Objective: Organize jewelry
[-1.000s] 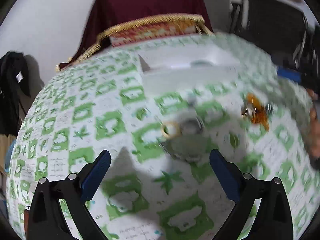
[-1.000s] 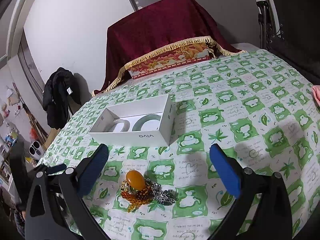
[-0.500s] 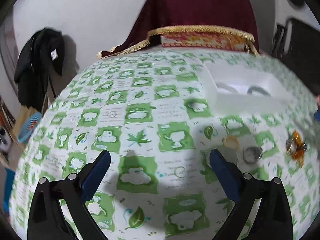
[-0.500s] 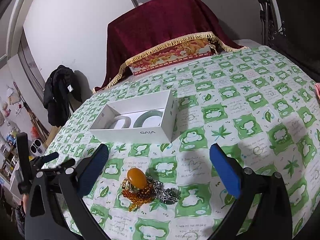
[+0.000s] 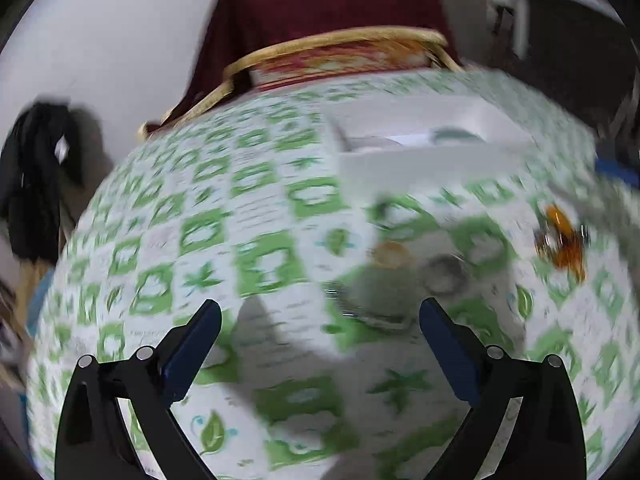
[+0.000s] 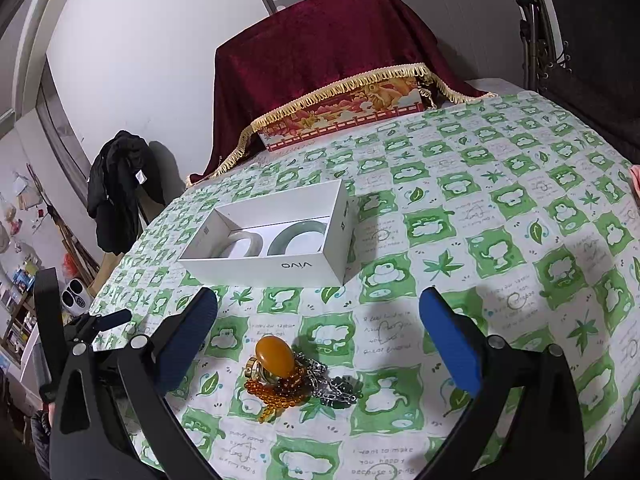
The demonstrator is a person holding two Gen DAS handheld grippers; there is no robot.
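Note:
A white open box [image 6: 276, 236] on the green-patterned tablecloth [image 6: 500, 216] holds a white bangle [image 6: 243, 243] and a green bangle [image 6: 298, 236]. In front of it lies a jewelry pile: an amber oval stone [image 6: 274, 354], amber beads [image 6: 276, 394] and a silver chain [image 6: 334, 386]. My right gripper [image 6: 318, 338] hangs open just above this pile. The left wrist view is blurred: my left gripper [image 5: 320, 354] is open over the cloth, with a gold ring [image 5: 390, 254], a silver ring [image 5: 444, 274] and a larger bangle [image 5: 376, 304] ahead, the box [image 5: 428, 140] beyond, the amber pile [image 5: 564, 240] at right.
A dark red cloth with gold fringe [image 6: 332, 60] covers something at the table's far edge, with a decorated red box [image 6: 344, 120] under it. A black chair [image 6: 580, 40] stands at right. A dark jacket [image 6: 120, 188] hangs by the wall at left.
The left wrist view has swung back to the right, so the rings and bangle lie closer to the middle between its fingers. The right gripper has barely moved.

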